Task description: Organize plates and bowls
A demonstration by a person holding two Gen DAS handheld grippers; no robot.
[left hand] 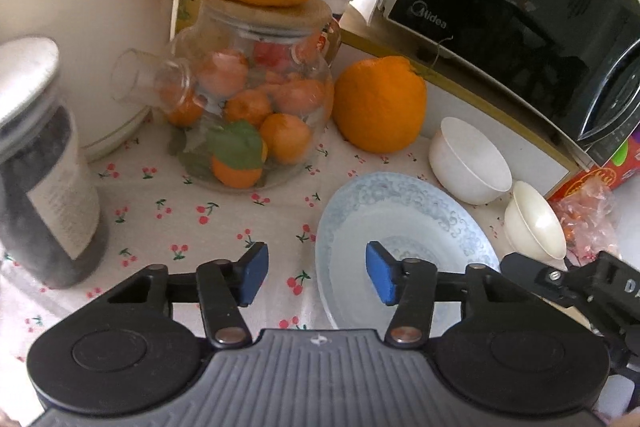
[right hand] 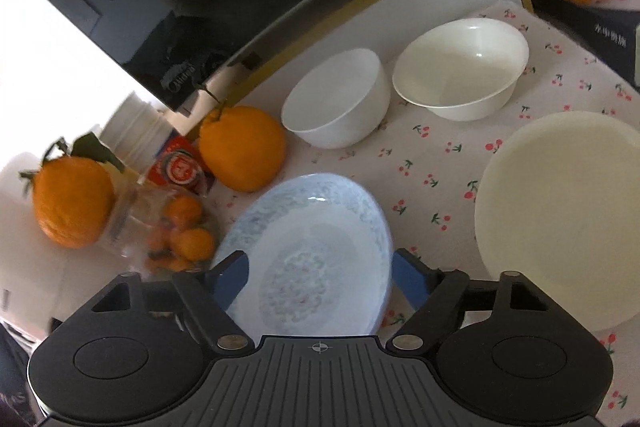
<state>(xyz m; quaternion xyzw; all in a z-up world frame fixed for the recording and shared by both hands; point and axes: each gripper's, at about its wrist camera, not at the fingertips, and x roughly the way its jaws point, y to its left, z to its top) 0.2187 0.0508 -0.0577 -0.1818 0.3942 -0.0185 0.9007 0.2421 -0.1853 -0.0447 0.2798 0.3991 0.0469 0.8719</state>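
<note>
So far nothing is stacked: the pale blue plate (right hand: 308, 251) lies flat on the cherry-print cloth (right hand: 432, 163), two white bowls (right hand: 336, 99) apart beyond it and a cream plate (right hand: 560, 219) to its right. The right gripper (right hand: 320, 279) straddles the blue plate, jaws wide and not pressing; the left gripper (left hand: 318, 277) stands part open and empty over its left rim, so all sorting remains.

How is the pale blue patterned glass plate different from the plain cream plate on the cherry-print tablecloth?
The pale blue patterned glass plate is translucent with an embossed rim and centre; the plain cream plate is opaque and unpatterned. The blue plate lies nearer the large orange, the cream one farther right. Both lie flat on the cherry-print tablecloth.
</note>
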